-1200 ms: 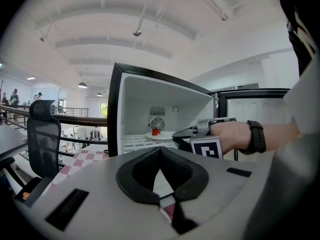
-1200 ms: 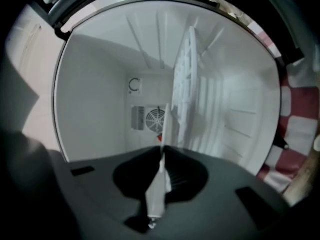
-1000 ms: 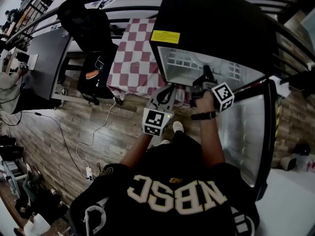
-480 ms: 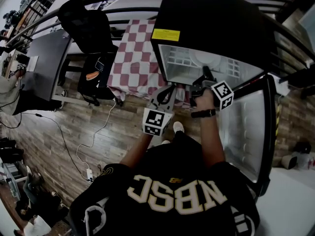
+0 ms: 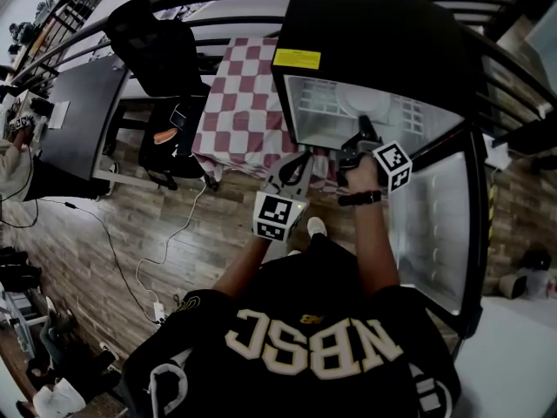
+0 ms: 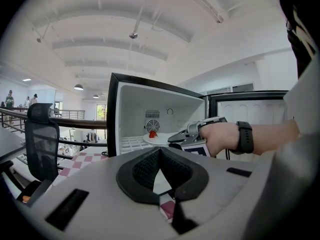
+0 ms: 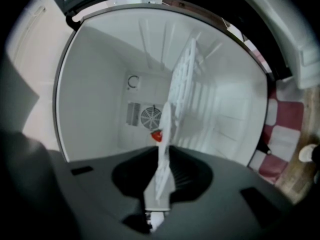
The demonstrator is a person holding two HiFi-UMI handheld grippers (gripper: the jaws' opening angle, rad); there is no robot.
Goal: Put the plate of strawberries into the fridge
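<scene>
A white plate (image 5: 352,103) with a red strawberry (image 6: 152,133) on it lies on the wire shelf inside the open black fridge (image 5: 374,42). My right gripper (image 5: 360,134) reaches into the fridge mouth. In the right gripper view the plate's rim (image 7: 164,134) runs edge-on between that gripper's (image 7: 164,160) jaws, which are opening but still touch it; the strawberry (image 7: 157,136) shows just beyond. My left gripper (image 5: 296,164) hangs below the fridge's front edge, shut and holding nothing. Its own view shows its tips (image 6: 160,154) pointing at the fridge and the plate (image 6: 161,139).
The fridge door (image 5: 431,233) stands swung open at the right. A table with a red-and-white checked cloth (image 5: 239,94) is just left of the fridge. Further left are a black chair (image 5: 157,50) and a dark desk (image 5: 78,111). Cables (image 5: 165,233) trail over the wooden floor.
</scene>
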